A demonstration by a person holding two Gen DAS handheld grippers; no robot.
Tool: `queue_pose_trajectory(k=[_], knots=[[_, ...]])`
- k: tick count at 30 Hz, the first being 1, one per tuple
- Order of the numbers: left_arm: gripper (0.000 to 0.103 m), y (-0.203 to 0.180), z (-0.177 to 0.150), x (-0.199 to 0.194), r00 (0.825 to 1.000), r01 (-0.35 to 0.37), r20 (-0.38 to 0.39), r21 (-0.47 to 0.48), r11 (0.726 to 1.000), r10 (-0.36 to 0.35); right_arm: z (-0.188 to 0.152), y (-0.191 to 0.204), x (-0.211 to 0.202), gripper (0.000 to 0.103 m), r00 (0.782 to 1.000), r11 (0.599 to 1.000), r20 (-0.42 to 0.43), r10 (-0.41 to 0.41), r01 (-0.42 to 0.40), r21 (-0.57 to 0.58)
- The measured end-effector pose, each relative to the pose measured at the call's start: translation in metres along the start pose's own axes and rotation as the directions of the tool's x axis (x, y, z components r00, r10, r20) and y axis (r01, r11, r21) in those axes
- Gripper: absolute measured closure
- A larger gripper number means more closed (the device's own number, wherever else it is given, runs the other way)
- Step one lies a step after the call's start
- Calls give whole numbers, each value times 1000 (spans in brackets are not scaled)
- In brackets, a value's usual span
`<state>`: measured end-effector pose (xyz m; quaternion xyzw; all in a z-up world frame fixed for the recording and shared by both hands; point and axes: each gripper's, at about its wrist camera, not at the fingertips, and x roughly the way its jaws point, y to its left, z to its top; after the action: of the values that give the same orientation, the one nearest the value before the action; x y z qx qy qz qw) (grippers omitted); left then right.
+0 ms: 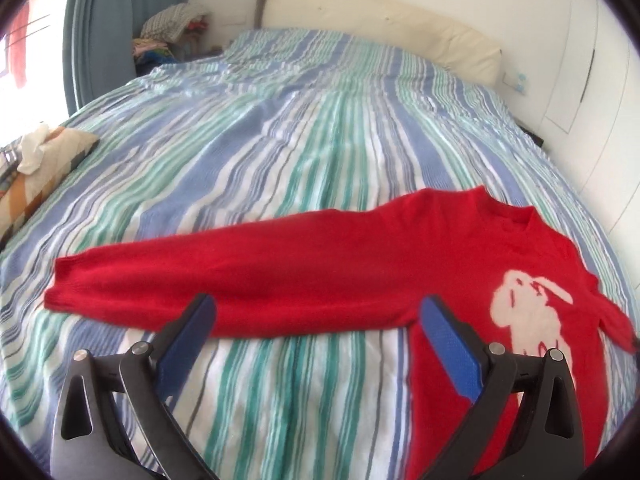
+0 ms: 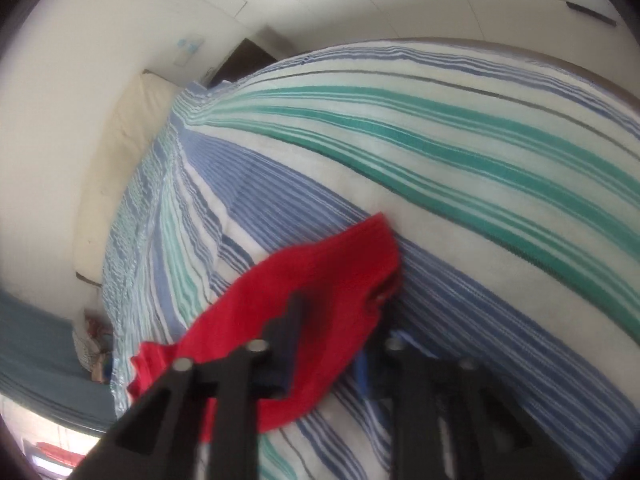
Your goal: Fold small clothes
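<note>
Toward the foot edge of the bed [image 1: 304, 128], the red sweater [image 1: 360, 264] lies flat, one sleeve outstretched. The left gripper [image 1: 316, 320] hovers with fingers spread; the right gripper [image 2: 340, 320] has fingers pinching the other cuff. Carry that cuff inward smoothly, avoiding bunching; no containers visible

Daylight is flooding in from a window at the far left of the left wrist view, washing it out. Both fisheye frames are bending and darkening at the corners. The right wrist view is looking blurred, possibly from motion.
</note>
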<state>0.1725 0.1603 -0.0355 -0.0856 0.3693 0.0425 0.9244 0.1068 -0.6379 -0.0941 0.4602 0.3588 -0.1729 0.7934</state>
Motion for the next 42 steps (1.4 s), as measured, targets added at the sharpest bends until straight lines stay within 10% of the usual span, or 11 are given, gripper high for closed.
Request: queue_pose_trajectory(k=[7, 13, 20, 23, 27, 30, 35, 40, 41, 42], knots=[[1, 51, -17, -1, 992, -93, 71, -159, 983, 105, -16, 130, -60, 99, 986, 947, 134, 96, -49, -317], [1, 65, -12, 0, 989, -88, 99, -201, 976, 109, -97, 333, -75, 99, 949, 706, -34, 313, -257, -660], [1, 66, -19, 3, 992, -91, 75, -178, 980, 106, -224, 438, -4, 90, 916, 502, -300, 266, -397, -768], [1, 66, -19, 5, 993, -91, 63, -179, 980, 104, -256, 433, 40, 30, 833, 523, -517, 198, -536, -663], [1, 65, -18, 5, 993, -82, 69, -179, 980, 96, -243, 408, 46, 29, 742, 542, -607, 284, -646, -537], [1, 64, -17, 6, 993, -83, 68, -177, 981, 96, -215, 385, 39, 29, 799, 565, -534, 276, -584, -583], [1, 58, -17, 5, 991, -93, 77, -154, 984, 106, -172, 334, 54, 29, 945, 621, -327, 13, -264, -738], [1, 54, -20, 12, 990, -121, 56, -132, 984, 129, -167, 280, 90, 30, 933, 628, -333, -138, -177, -758], [1, 53, -21, 12, 989, -127, 55, -130, 983, 135, -168, 273, 94, 46, 924, 631, -363, -123, -209, -747], [1, 54, -22, 11, 989, -131, 55, -130, 983, 139, -171, 270, 98, 99, 927, 615, -350, -132, -200, -763]])
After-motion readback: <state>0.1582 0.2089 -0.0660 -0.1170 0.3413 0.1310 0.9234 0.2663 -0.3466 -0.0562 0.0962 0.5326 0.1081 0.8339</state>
